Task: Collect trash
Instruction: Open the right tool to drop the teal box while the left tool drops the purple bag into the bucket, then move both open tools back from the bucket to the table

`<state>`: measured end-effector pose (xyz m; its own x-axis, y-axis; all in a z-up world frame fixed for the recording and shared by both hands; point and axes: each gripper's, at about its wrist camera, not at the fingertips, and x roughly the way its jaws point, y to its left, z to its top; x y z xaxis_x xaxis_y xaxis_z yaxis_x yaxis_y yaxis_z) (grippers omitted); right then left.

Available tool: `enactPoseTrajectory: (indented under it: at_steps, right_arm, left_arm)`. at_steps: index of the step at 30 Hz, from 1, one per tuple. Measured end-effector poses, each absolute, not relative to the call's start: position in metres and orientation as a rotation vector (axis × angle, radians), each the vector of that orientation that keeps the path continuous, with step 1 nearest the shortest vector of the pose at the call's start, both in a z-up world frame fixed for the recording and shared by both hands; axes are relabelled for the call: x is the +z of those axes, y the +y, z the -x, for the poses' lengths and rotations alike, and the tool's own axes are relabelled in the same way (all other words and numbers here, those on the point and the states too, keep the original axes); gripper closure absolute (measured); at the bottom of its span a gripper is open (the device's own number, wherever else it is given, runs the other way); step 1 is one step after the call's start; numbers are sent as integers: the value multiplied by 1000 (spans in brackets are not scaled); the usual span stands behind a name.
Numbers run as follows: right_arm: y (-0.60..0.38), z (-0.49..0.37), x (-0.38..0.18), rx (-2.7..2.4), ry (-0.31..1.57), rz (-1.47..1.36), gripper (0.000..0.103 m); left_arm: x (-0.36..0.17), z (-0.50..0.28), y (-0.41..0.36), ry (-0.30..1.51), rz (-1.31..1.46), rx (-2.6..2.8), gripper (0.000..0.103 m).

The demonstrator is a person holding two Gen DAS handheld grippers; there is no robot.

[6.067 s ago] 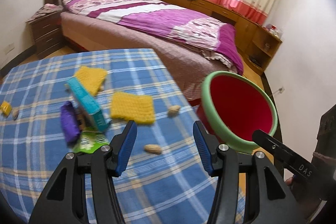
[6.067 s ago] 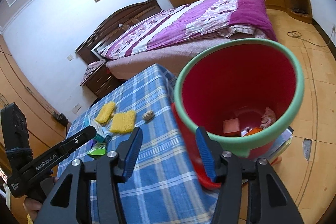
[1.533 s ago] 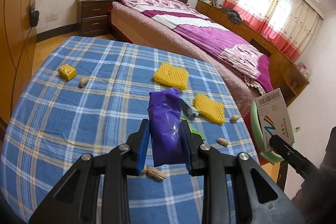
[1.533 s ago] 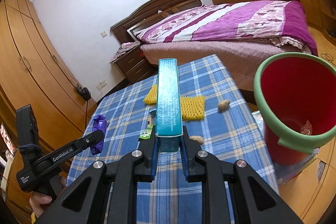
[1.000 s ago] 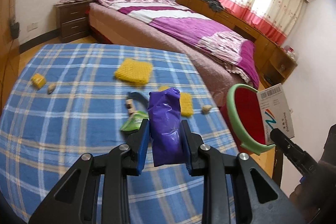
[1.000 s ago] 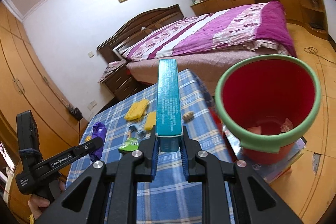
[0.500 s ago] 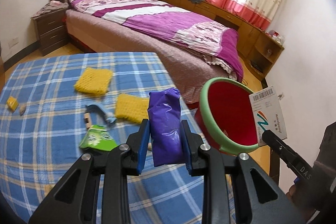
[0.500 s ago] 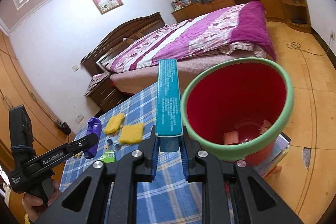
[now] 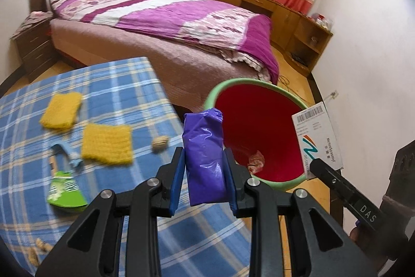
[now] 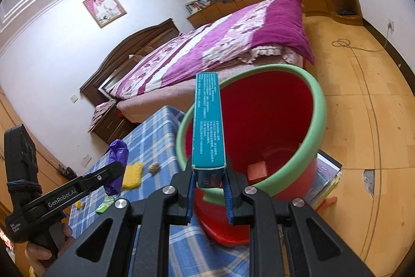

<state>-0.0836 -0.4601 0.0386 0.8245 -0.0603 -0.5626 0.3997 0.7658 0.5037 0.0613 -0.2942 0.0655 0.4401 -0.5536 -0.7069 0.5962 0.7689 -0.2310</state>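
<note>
Red bin (image 10: 298, 121) holding scraps, left gripper (image 9: 205, 173) clenching purple bag (image 9: 205, 147), right gripper (image 10: 208, 188) clenching teal box (image 10: 207, 126)

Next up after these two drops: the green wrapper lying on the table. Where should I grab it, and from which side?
The green wrapper lies flat on the tablecloth, so come from above and pinch its wide near edge. That side looks clear; the blue scrap sits close to its narrow far end.

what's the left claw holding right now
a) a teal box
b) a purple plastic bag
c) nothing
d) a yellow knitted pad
b: in the left wrist view the left claw is clamped on the purple plastic bag, while the teal box sits in the right claw.
</note>
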Motion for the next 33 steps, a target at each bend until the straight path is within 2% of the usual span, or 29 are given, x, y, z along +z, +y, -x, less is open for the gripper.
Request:
enactPoseTrajectory:
  at_steps: [15, 21, 23, 25, 30, 33]
  right_arm:
    - [-492, 81, 10, -349, 592, -709, 79]
    - [-497, 80, 7, -359, 592, -729, 77]
    - [-498, 80, 7, -358, 592, -736, 76]
    - [-497, 81, 7, -358, 591, -736, 74]
    - [-496, 84, 10, -373, 570, -729, 60]
    - [-493, 84, 12, -369, 567, -724, 57]
  left_arm:
    - [45, -65, -364, 872, -104, -840, 73]
    - [43, -61, -369, 871, -114, -855, 61]
    - [43, -59, -368, 865, -119, -851, 60]
    - [44, -59, -366, 862, -122, -846, 60]
    - [45, -56, -346, 854, -110, -814, 60]
    - [45, -56, -328, 852, -93, -776, 60]
